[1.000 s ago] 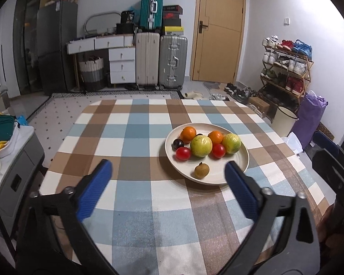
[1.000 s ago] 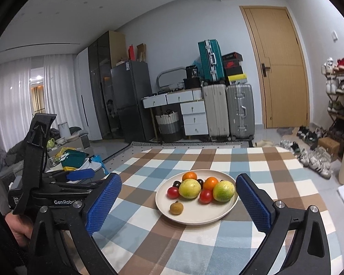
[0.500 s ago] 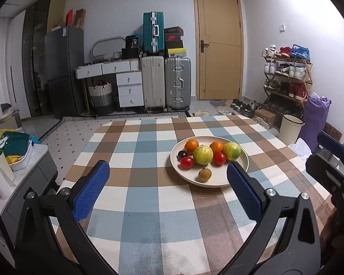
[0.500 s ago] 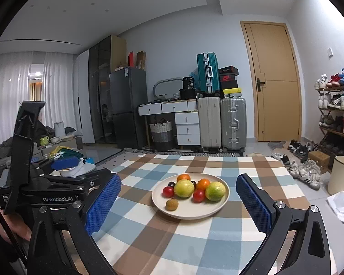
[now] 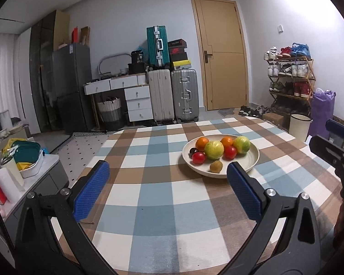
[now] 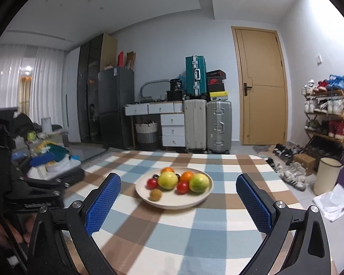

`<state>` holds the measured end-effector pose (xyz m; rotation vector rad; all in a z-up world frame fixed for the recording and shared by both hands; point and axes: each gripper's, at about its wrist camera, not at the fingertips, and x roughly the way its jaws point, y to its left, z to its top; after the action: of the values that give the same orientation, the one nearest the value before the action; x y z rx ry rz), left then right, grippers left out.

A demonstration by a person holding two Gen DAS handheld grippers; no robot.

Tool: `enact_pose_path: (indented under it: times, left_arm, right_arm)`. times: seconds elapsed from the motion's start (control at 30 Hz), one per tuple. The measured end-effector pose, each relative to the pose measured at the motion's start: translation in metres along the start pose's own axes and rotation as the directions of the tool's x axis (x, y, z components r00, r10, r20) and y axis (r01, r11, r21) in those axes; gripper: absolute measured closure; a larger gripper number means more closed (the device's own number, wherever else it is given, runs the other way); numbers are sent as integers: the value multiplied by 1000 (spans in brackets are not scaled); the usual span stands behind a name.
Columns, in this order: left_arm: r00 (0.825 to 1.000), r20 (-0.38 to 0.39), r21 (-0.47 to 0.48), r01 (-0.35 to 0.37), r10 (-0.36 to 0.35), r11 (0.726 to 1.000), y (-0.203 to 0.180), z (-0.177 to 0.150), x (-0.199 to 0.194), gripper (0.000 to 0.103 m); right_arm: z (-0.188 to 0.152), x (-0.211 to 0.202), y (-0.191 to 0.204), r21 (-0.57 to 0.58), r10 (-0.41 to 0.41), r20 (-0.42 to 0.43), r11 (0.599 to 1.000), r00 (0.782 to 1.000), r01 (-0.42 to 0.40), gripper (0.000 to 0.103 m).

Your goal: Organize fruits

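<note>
Hovering: both grippers spread wide, empty, short of fruit plate (image 5: 254, 158).

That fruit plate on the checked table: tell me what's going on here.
A person holds a blue-padded left tool and right tool, both open, empty and short of the round cream plate. On it lie two oranges, two yellow-green fruits, two red tomatoes, a dark plum and a small brown fruit. Nothing is gripped yet on the checked tablecloth.
</note>
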<state>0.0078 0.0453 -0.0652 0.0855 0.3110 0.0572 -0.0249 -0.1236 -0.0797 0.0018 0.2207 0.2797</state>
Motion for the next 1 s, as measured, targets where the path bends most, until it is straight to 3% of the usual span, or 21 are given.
enact_pose_path:
  times: [0.3,0.43,0.47,0.6,0.87,1.0]
  left_arm:
    - [999,-18,-87,45,-47,995,13,-14,16,1]
    - [995,-57,-114,72,-79,991,18,-14,30,1]
    - [995,-67,-123,70,-79,990,20,-14,33,1]
    - [995,-80,-159,40,-53,986,27,-16,36,1]
    - [999,-25,-88,21,-23,996,11,-17,27,1]
    - [1000,-14,-95,21,-23,995,12,-16,21,1]
  right_arm:
    - [-9,5,-3,-5,-18,-14,1000,1000,18,1]
    - [-12,22,-3,-11,-40,-89,999,995,39,1]
    - [-13,28,-5,0,-51,-118,999,992,51,1]
    - [-13,24,-8,17,-56,-99,998,993,58,1]
    - [-14,27,-6,-5,-50,-104,999,993,50,1]
    - [-14,27,-5,-4,-50,-105,999,993,50,1]
